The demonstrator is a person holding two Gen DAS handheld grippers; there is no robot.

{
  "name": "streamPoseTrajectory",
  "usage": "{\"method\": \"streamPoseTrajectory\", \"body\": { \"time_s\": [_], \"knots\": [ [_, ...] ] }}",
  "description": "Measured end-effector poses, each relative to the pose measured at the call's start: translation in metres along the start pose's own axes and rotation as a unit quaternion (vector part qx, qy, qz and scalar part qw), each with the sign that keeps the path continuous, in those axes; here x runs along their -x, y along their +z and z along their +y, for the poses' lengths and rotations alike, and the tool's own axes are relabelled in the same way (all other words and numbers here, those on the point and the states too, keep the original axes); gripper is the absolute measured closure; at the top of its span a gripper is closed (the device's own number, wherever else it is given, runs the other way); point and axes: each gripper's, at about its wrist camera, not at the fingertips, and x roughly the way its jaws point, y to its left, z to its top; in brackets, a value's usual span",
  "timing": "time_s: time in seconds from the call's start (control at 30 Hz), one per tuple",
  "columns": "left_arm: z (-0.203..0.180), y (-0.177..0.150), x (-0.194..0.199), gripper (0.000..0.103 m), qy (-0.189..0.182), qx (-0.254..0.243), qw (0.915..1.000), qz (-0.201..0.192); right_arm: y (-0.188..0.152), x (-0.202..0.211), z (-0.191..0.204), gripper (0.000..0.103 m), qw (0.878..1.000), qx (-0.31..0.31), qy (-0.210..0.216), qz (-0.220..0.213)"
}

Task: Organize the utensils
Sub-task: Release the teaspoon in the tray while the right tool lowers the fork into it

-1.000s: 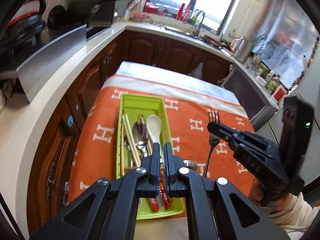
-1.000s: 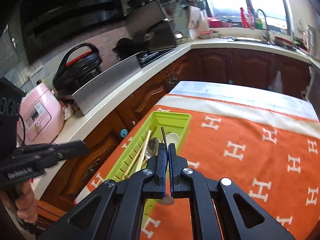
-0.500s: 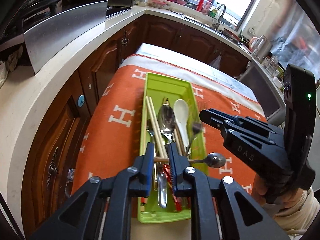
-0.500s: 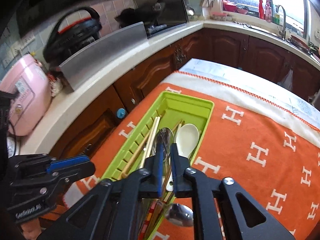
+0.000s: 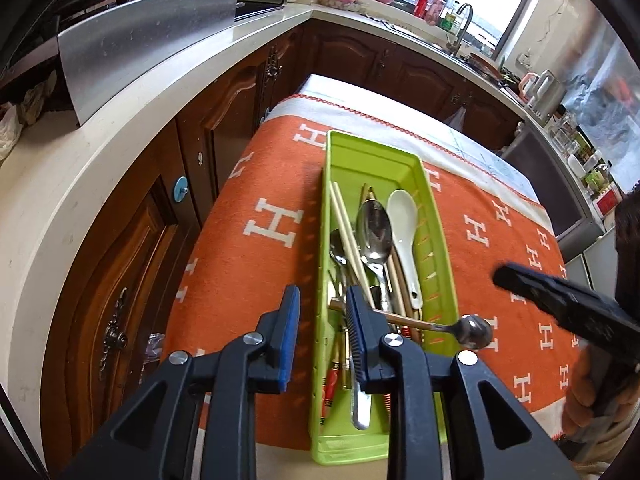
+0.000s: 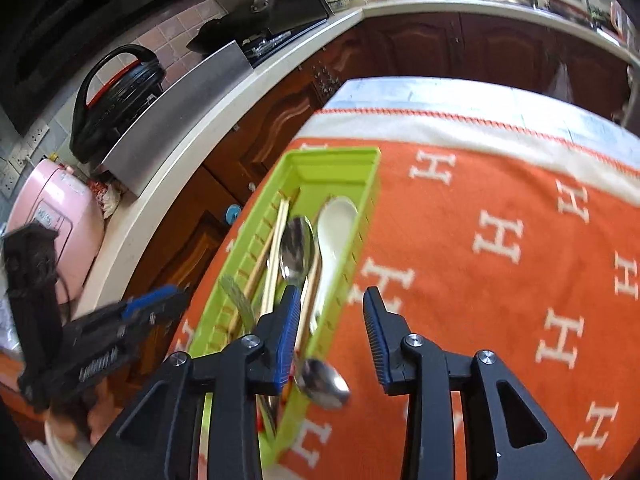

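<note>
A lime-green tray lies on the orange cloth, filled with chopsticks, a large metal spoon and a white ceramic spoon. A small metal spoon rests crosswise, its bowl hanging over the tray's right rim. My left gripper hovers over the tray's near left wall, its jaws opening and gripping nothing. My right gripper straddles the tray's right wall, its jaws also opening and gripping nothing. The small spoon's bowl lies just beneath it. A blurred fork lies in the tray.
A white counter over dark wooden cabinets curves along the left, close to the table edge. A steel panel, a black cooker and a pink appliance stand on the counter. Bare orange cloth stretches right of the tray.
Both grippers came down over the tray and opened. The left one let go of the small spoon, now lying across the rim. The right one let go of the fork, now in the tray.
</note>
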Motion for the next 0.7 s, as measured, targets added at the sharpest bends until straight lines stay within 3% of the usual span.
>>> {"method": "streamPoseTrajectory", "body": {
  "time_s": [0.17,0.4,0.53,0.7],
  "knots": [
    [0.004,-0.001,-0.010,0.081,0.010,0.008,0.9999,0.009,-0.028,0.006,-0.009,0.070,0.999,0.006,0.032,0.042],
    [0.005,-0.003,-0.014,0.081,0.012,0.009,0.9998,0.014,-0.056,-0.016,-0.006,0.070,0.993,0.000,0.061,0.098],
    [0.006,-0.003,-0.013,0.081,0.013,0.011,0.9998,0.014,-0.059,-0.019,-0.003,0.082,0.995,0.002,0.060,0.080],
    [0.006,-0.003,-0.015,0.081,0.013,0.011,0.9997,0.015,-0.054,-0.011,0.010,0.087,0.997,0.032,0.051,0.049]
  ]
}}
